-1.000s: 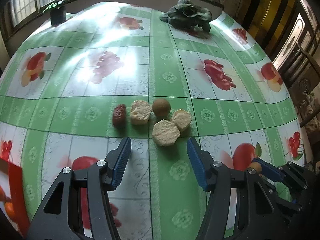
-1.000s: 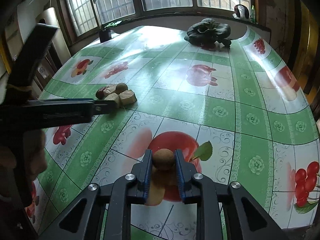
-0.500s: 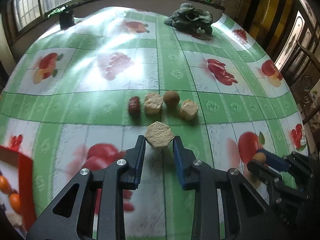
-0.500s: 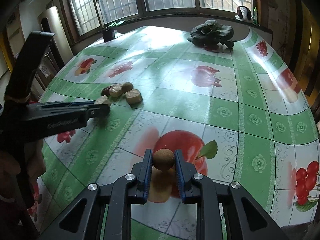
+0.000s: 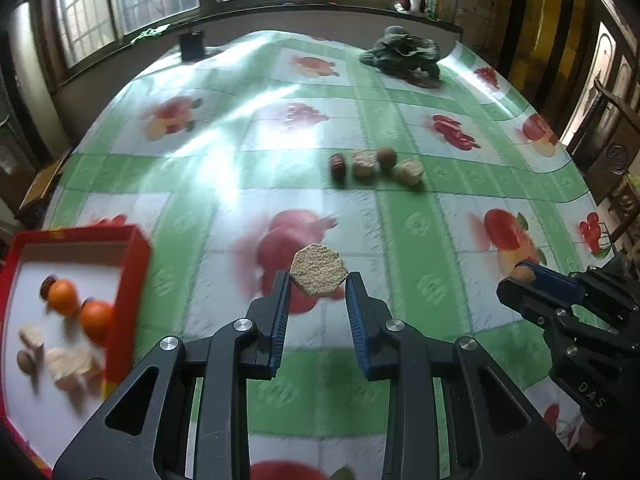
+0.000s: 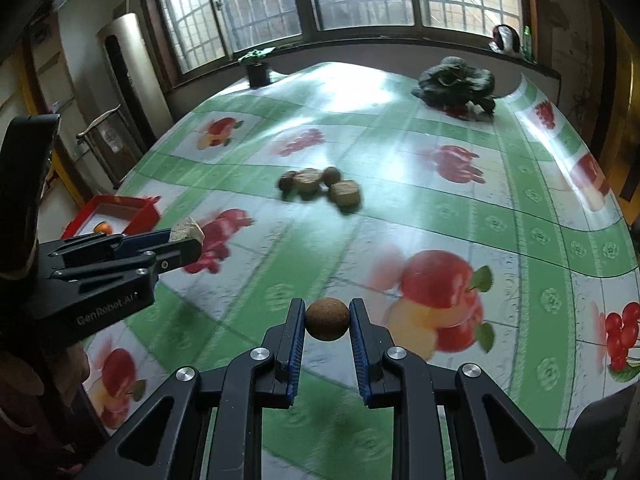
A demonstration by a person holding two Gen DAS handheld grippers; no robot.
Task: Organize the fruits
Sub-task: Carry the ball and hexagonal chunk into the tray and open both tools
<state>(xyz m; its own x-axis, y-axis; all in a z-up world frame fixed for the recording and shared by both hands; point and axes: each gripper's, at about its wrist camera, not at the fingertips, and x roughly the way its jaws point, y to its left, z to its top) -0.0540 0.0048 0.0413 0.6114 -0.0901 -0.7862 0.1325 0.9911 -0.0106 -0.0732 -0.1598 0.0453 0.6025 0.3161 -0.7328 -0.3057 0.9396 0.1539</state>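
Pinched only at two edges by the left claw [image 5: 318,284] above the worktop [image 5: 420,216], the hexagonal cake [image 5: 317,270] could be dropped short of the red box [image 5: 134,280], while the brown ball [image 6: 327,319], clamped in the right claw [image 6: 327,322], could roll out.

Bare tablecloth [image 5: 224,208] lies open toward red tray [image 5: 138,264]

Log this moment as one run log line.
left gripper: shut on hexagonal cracker | right gripper: shut on brown ball | red tray: partly filled
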